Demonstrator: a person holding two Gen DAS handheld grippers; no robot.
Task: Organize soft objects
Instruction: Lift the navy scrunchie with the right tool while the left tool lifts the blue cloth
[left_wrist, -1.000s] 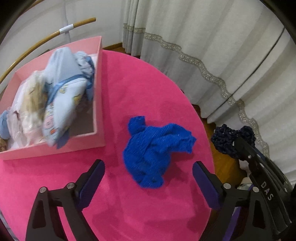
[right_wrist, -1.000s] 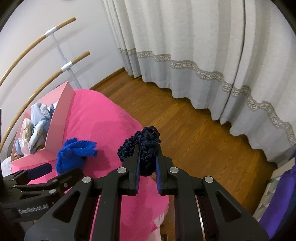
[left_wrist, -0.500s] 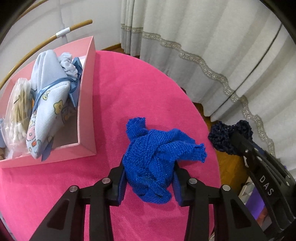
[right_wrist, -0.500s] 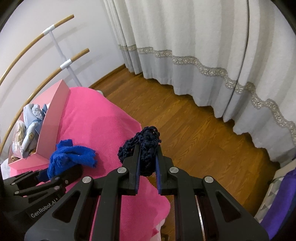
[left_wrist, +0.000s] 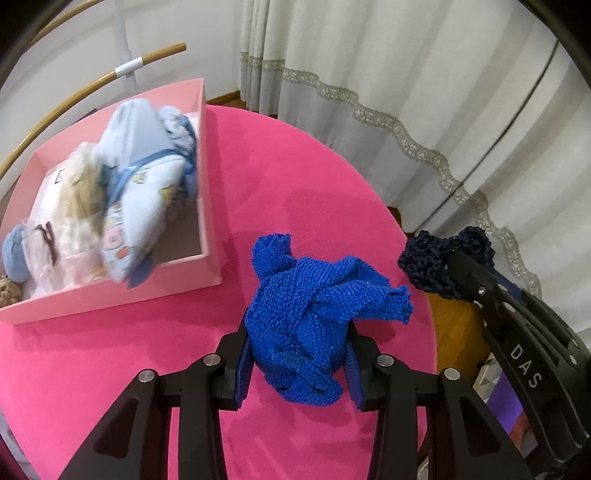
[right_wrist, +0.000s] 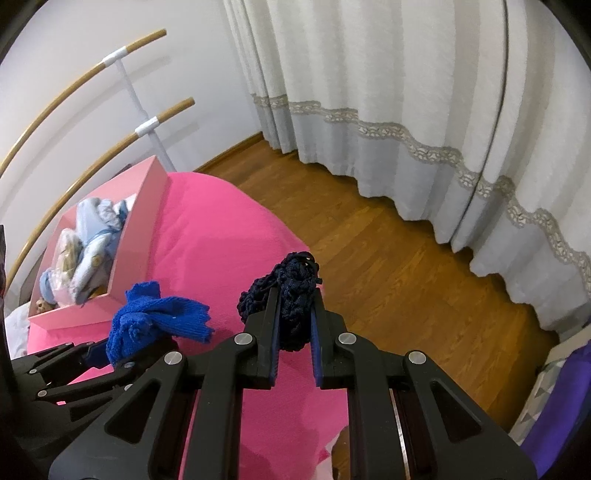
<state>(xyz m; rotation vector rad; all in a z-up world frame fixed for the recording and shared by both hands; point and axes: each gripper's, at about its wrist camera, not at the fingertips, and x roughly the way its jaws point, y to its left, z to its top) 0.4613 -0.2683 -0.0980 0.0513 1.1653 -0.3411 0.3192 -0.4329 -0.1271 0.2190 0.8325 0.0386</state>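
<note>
My left gripper (left_wrist: 297, 363) has just been closing its jaws, and they now clamp the crumpled bright-blue knitted cloth (left_wrist: 314, 314) from both sides; loose folds spill out beyond the blue pads (left_wrist: 242, 373) toward the pink box. The cloth sits over the pink-covered round worktop (left_wrist: 295, 177), just off the near corner of the open pale-pink cardboard box (left_wrist: 208, 192); whether its underside touches the cover I cannot tell.

My right gripper (right_wrist: 293, 332) has its jaws pressed together on a dark navy crocheted bundle (right_wrist: 291, 291), which bulges above the tips and out to the left. From the left wrist camera that bundle (left_wrist: 432, 266) hangs beyond the worktop's right edge, apart from the blue cloth.

Inside the box lies a light-blue printed fabric piece (left_wrist: 140, 177) with darker blue trim, propped against the right wall, beside a pale bundle with something straw-coloured and blurred that I cannot identify.

Beyond the worktop are a wooden floor (right_wrist: 388, 258), white curtains with a lace band (right_wrist: 406, 110), and curved wooden rails (right_wrist: 110, 62) on the wall.
</note>
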